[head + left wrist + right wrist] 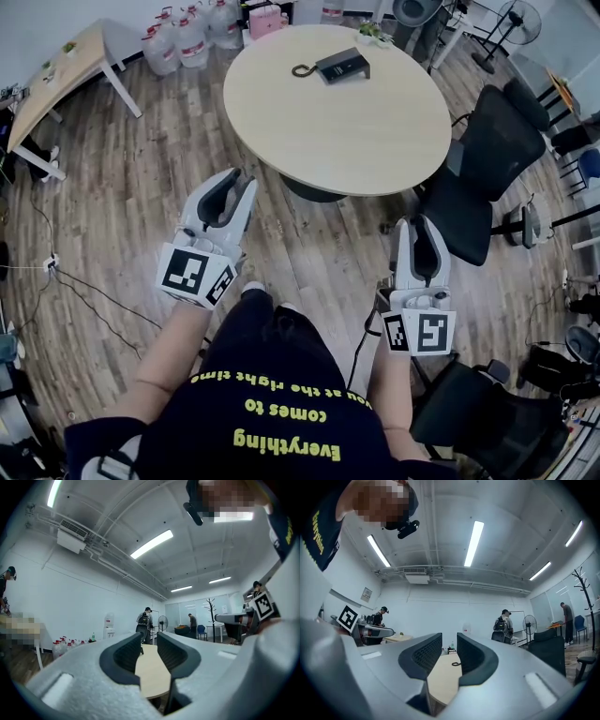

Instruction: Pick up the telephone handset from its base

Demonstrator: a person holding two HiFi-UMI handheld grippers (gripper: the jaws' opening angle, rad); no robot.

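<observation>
At 12 o'clock on round table: telephone, untouched.
Left gripper at 7, right gripper at 5: jaws released, narrow gap, empty.

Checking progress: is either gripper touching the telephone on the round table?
No, the left gripper and right gripper hang over the floor, short of the round table, with the telephone far off.

The person wears a dark navy short-sleeved T-shirt with yellow lettering printed across it. The left gripper and right gripper have pale grey moulded shells. Each bears a white cube with black square markers. Their fingers are black, rounded at the tips and ribbed on the inner faces.
</observation>
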